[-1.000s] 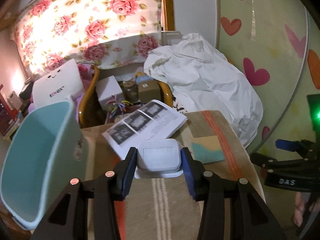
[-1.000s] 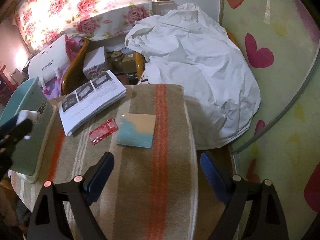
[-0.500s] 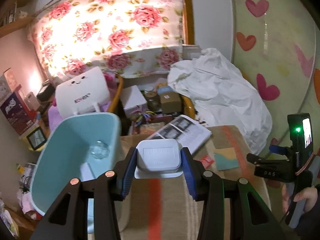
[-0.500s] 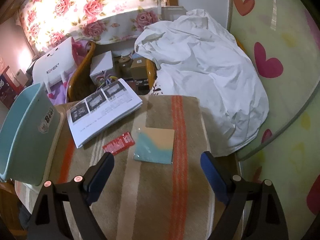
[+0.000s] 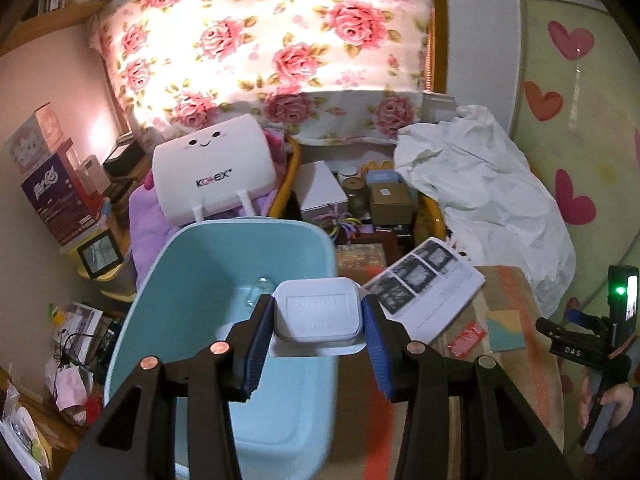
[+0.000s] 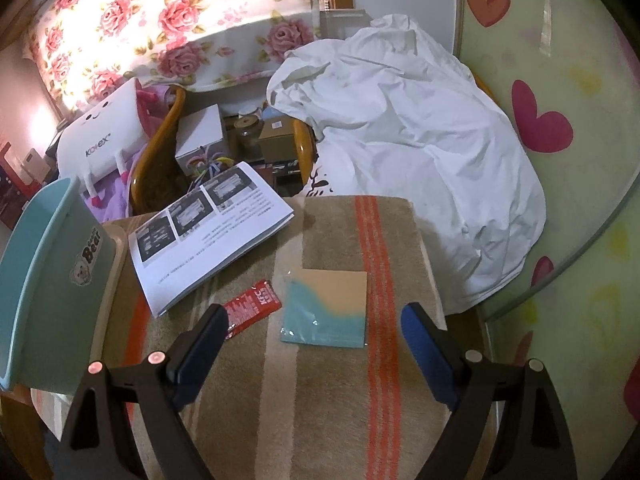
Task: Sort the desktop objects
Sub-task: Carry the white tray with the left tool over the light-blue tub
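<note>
Both jaws differ: the left gripper (image 5: 318,322) squeezes a small white box (image 5: 318,314) from both sides and holds it up over the big blue bin (image 5: 188,280), while the right gripper (image 6: 314,340) has its jaws spread wide with nothing between them. On the striped cloth (image 6: 344,408), the open booklet (image 6: 208,232) lies at about 10 o'clock from the right gripper, next to the bin. The blue and tan card (image 6: 326,306) lies at 12 o'clock, and the little red packet (image 6: 250,310) sits at 11 o'clock, just beside the card.
</note>
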`<state>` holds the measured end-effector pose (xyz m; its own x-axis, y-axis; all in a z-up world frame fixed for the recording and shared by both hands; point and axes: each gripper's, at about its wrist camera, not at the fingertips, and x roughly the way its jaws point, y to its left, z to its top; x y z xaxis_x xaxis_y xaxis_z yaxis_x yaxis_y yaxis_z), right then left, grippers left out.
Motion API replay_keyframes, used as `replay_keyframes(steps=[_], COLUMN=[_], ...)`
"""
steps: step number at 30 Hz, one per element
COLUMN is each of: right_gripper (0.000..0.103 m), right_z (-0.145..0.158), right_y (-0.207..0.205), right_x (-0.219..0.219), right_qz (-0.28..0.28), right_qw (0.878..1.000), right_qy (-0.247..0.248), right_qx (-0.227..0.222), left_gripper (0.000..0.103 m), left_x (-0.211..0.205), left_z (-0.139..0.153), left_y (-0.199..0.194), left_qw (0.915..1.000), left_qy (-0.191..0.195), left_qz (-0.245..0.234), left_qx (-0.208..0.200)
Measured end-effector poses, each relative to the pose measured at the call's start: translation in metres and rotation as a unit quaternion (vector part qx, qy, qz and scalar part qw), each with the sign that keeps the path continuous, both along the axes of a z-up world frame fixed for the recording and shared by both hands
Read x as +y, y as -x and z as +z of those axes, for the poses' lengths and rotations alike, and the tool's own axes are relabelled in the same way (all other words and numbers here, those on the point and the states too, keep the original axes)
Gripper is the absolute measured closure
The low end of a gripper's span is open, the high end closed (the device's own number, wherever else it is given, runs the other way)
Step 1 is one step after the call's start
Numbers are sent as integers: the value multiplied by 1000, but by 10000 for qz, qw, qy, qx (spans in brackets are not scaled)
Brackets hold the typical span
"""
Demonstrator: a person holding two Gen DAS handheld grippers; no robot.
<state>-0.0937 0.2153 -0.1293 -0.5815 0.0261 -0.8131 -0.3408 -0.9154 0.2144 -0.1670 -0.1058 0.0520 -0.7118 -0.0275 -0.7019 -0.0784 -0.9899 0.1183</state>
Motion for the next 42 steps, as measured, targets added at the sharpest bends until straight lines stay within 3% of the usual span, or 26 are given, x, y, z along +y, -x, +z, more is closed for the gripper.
replay_keyframes(steps=[10, 24, 35, 42], right_gripper=[12, 12, 12, 12], right_z=[-14, -21, -33, -45], right_y=[6, 7, 1, -6], right_x=[-12, -24, -30, -28], right_qz=[-59, -52, -126, -278], right_qw=[9998, 9994, 9992, 9986], right_qy=[-120, -212, -162, -87], right_qx=[-121, -251, -339, -451], left_gripper=[56, 56, 56, 56], left_x=[-37, -50, -69, -65], left_z=[-11, -16, -59, -74], left_y=[26, 33, 77, 105], left_qw=[9998, 9996, 9965, 9961], left_qy=[1, 43, -99, 214], left_qz=[117, 178, 324, 172], left_qx=[-137, -196, -761, -833])
